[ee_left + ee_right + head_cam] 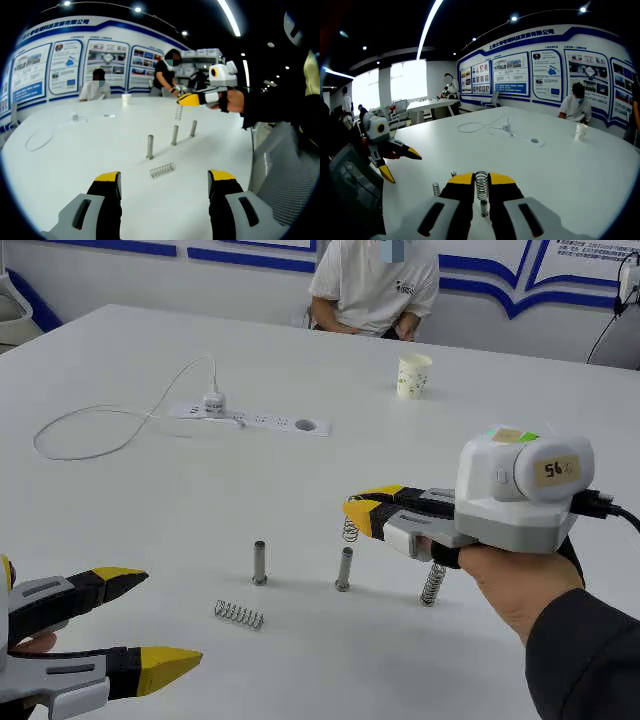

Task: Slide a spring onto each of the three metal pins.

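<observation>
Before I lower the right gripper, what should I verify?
1. Held spring clamped in right gripper: ok.
2. Held spring above middle pin: ok, lined up in both gripper views.
3. Middle pin bare and upright: ok.
4. Spring's end centred on the pin's tip: cannot tell.
5. Left gripper open, apart from the pins: ok.
6. Loose spring lying flat near the other bare pin, ready next: ok.

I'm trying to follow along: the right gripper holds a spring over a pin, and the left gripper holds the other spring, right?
Not quite. The left gripper is open and empty; the other spring lies on the table, as the left gripper view shows. The right gripper does hold a spring over a pin.
</observation>
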`<move>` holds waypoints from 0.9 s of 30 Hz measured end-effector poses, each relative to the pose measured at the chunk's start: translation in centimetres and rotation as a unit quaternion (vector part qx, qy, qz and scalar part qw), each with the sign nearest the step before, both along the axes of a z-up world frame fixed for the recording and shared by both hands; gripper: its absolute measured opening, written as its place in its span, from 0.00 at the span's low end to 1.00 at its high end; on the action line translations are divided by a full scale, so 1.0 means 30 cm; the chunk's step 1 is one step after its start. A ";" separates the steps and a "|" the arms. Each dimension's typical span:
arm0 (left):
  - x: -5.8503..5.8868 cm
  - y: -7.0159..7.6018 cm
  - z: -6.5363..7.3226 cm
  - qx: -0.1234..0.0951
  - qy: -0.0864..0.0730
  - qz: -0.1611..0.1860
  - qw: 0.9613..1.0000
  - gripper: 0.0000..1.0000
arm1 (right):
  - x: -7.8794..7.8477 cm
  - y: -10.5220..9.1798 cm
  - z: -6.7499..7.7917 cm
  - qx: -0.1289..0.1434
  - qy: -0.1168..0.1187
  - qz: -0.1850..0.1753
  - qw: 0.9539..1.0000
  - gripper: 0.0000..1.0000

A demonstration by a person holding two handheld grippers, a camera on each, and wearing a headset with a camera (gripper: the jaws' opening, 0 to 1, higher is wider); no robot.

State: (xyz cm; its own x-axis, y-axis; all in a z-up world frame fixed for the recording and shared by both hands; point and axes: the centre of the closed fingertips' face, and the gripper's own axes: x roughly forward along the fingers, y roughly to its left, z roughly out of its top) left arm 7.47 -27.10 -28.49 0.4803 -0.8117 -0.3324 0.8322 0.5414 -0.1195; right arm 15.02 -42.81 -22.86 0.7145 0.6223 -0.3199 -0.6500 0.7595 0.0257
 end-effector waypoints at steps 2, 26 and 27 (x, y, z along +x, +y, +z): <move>0.000 0.000 0.000 0.000 0.000 0.000 1.000 0.72 | 0.002 0.000 -0.013 -0.001 0.004 -0.001 1.000 0.12; 0.000 0.003 -0.005 -0.001 0.003 0.002 1.000 0.72 | 0.013 -0.004 -0.096 -0.004 0.028 -0.003 1.000 0.12; 0.001 0.003 -0.005 -0.001 0.003 0.002 1.000 0.72 | 0.014 -0.005 -0.100 -0.004 0.029 -0.004 1.000 0.12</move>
